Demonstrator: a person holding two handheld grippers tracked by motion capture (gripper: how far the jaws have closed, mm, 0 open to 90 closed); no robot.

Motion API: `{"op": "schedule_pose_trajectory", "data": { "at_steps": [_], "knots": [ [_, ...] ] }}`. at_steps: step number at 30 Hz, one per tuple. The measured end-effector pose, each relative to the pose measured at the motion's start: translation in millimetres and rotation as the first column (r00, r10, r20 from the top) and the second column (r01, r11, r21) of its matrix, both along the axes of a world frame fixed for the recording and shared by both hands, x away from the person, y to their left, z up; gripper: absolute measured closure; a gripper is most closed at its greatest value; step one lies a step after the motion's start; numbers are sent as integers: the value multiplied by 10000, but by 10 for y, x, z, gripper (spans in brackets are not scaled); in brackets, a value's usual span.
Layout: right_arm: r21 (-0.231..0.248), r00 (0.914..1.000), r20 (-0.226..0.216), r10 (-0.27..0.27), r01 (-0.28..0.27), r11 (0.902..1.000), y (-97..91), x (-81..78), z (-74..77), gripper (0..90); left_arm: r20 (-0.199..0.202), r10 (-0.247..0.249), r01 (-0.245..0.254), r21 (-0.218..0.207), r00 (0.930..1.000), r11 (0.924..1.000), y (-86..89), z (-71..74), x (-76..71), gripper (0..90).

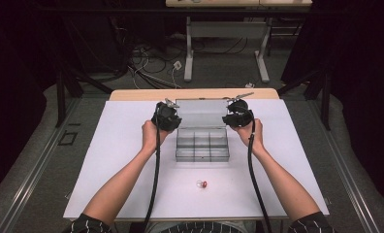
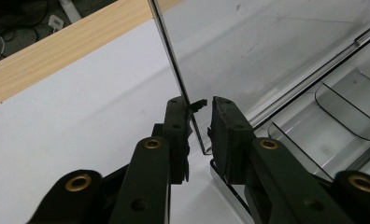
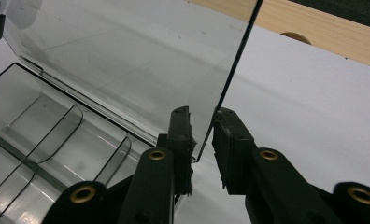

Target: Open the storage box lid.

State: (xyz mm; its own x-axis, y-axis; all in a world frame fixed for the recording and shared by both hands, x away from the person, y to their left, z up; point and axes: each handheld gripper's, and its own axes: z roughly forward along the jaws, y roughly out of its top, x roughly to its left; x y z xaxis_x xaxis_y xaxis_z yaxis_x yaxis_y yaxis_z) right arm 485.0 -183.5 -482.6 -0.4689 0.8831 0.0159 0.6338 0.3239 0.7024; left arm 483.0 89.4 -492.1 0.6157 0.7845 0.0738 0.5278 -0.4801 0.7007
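Observation:
A clear plastic compartment box (image 1: 202, 145) sits mid-table with its lid (image 1: 200, 112) standing upright at the back. My left gripper (image 1: 167, 115) is at the lid's left edge and my right gripper (image 1: 238, 114) at its right edge. In the left gripper view the lid's side edge (image 2: 174, 60) runs down between the jaws of the left gripper (image 2: 201, 116), pressed against one pad beside a small latch tab. In the right gripper view the right gripper (image 3: 202, 126) straddles the lid's other edge (image 3: 234, 60), pads close against it. Empty compartments (image 3: 43, 135) lie beside the jaws.
A small red and clear item (image 1: 202, 184) lies on the white mat (image 1: 122, 145) near the front. The wooden table edge (image 1: 195, 93) runs behind the box. Cables (image 1: 151, 63) and another table's legs (image 1: 189, 53) are on the floor beyond.

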Motion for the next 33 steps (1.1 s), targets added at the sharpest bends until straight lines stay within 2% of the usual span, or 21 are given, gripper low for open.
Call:
{"op": "schedule_pose_trajectory", "data": {
  "at_steps": [6,9,12,16,20,24,29,33],
  "knots": [
    [-257,9999,-60,107,-109,9996,9,17,-24,758,151,83,-85,153,9999,9998,-27,-32,-17,744],
    [-366,9999,-123,110,-115,9993,13,22,-41,722,222,148,-150,122,9996,9998,-19,-44,-31,682],
    [-291,9997,-222,141,-147,9995,-1,10,-69,630,118,282,-283,91,9995,9996,9,-38,-61,499],
    [-345,9985,-438,313,-329,9989,-40,-54,-80,541,328,383,-384,26,9987,9993,76,-19,-155,336],
    [-116,9967,-636,507,-516,9986,-96,-147,-84,458,370,128,-133,135,9992,9998,129,-5,-283,227],
    [251,9939,-807,758,-740,9969,-169,-275,-87,388,295,-137,132,187,9995,9997,180,-5,-404,168],
    [306,9892,-958,1109,-1084,9936,-238,-424,-114,302,324,-278,272,188,9991,9995,237,-14,-537,151],
    [605,9845,-1117,1350,-1289,9898,-272,-542,-135,247,351,-380,369,305,9987,9989,279,-20,-641,126]
  ]
}}
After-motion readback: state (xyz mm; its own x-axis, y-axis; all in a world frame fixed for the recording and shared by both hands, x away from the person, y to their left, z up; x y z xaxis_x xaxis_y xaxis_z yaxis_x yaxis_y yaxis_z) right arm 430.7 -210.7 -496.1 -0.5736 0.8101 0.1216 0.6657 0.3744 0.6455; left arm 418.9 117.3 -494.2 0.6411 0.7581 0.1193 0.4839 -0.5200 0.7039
